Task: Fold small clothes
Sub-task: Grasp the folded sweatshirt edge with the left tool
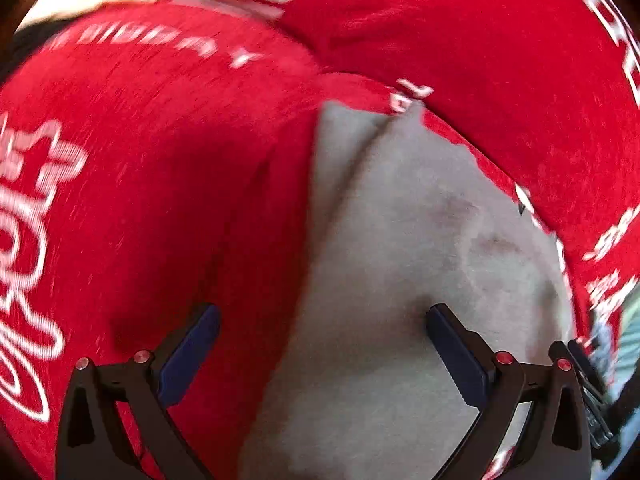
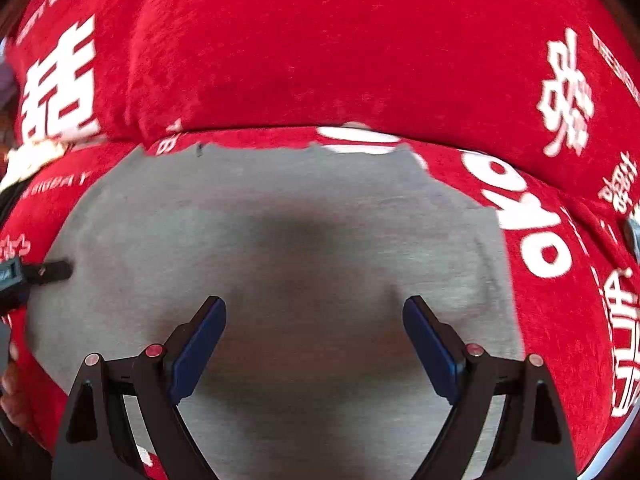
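Grey cloth (image 1: 420,260) lay ahead of my left gripper (image 1: 324,344), flat on a red cover printed with white lettering (image 1: 140,140). My fingers stood wide apart with nothing between the blue pads (image 1: 192,352) — the left pad hung over the red cover, the right pad over the grey fabric, so the garment's straight side edge ran up between them, nearer the left finger. A soft crease climbed the grey cloth beyond my fingertips toward its far corner. Past my right finger, at the picture's edge, a dark piece of the other tool showed against the red cover; the whole view was smeared with blur, and I could not tell whether either pad touched the cloth.

From my right gripper (image 2: 314,344) the same grey garment (image 2: 280,220) filled the space between and beyond my fingers, spread smooth with a broad shadow across its middle. Those jaws too stood wide apart, holding nothing — both blue pads (image 2: 200,344) hung over grey fabric. Far to the left of my left finger, a dark fingertip of my other gripper (image 2: 52,270) reached onto the garment's left border. Beyond my fingertips the far edge of the cloth met the red cover (image 2: 320,40), which rose in a padded fold. To the right of my right finger the garment's side edge ran down beside big white characters on the red.
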Tool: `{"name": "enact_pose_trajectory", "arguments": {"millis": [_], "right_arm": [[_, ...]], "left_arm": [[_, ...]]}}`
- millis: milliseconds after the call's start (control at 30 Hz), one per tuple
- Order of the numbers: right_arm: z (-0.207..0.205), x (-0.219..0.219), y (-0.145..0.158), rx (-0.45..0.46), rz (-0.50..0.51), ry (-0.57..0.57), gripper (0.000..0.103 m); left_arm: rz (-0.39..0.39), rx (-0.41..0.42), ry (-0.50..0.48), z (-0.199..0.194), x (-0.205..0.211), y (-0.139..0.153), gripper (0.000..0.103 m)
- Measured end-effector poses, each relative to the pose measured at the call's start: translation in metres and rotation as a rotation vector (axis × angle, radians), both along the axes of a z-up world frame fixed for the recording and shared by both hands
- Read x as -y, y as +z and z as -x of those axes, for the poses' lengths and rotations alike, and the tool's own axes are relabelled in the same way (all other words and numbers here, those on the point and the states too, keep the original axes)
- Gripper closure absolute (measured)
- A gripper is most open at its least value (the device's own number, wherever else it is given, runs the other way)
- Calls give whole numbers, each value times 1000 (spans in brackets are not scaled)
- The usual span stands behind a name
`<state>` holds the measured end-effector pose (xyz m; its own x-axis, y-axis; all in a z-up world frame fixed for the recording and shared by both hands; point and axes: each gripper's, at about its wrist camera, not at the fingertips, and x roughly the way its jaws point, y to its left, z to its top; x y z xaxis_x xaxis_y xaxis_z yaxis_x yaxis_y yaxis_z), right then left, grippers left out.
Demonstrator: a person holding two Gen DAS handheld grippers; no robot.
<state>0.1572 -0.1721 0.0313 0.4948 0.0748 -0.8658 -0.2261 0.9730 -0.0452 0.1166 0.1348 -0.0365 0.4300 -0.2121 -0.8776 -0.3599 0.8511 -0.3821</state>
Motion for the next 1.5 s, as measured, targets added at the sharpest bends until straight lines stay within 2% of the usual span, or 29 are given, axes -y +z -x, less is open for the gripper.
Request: {"name": "enact_pose_trajectory", "arguments": {"millis": [133, 200, 300, 400, 600, 667, 700, 733, 767, 833, 900, 1067, 1200, 1367, 1433, 1500], "right_arm": [[-8, -17, -8, -19, 38, 38, 11], [-26, -19, -19, -76, 7, 21, 11], [-50, -18, -25, -91, -7, -19, 1], [-59, -21, -25, -113, 9, -39, 1], [-20, -19, -14, -71, -2, -78, 1], [-12, -22, -22, -77, 20, -66, 1], [-7, -23, -22, -36, 29, -58, 1], [-6, -24, -24, -26, 30, -59, 1], [-7, -24, -25, -26, 23, -65, 0], [-8, -23, -26, -20, 16, -78, 0], [-8, -26, -26, -7, 33, -76, 0], [-9, -25, -25, -20, 33, -66, 0], [-9, -24, -18, -57, 49, -60, 0], [1, -34, -20, 12, 104, -5, 0], [-1, -33, -24, 17, 77, -6, 0], [-9, -27, -26, -23, 32, -5, 0]], "left_arm": [[-74, 22, -90, -30, 31, 6, 0], [-90, 21, -106, -42, 38, 7, 0], [-80, 23, -104, -50, 37, 5, 0], [-78, 42, -130, -49, 37, 2, 0], [-94, 90, -144, -43, 42, -1, 0], [-112, 111, -133, -37, 43, 0, 12], [-126, 126, -130, -34, 45, 3, 17], [-131, 133, -129, -32, 46, 4, 26], [-132, 143, -134, -30, 46, 7, 41], [-144, 140, -137, -29, 48, 12, 50], [-141, 128, -131, -29, 47, 13, 53], [-133, 107, -109, -27, 47, 18, 68], [-149, 86, -107, -25, 50, 23, 72], [-188, 61, -96, -26, 56, 31, 74], [-205, 51, -93, -27, 59, 35, 75], [-223, 45, -92, -28, 62, 40, 75]]}}
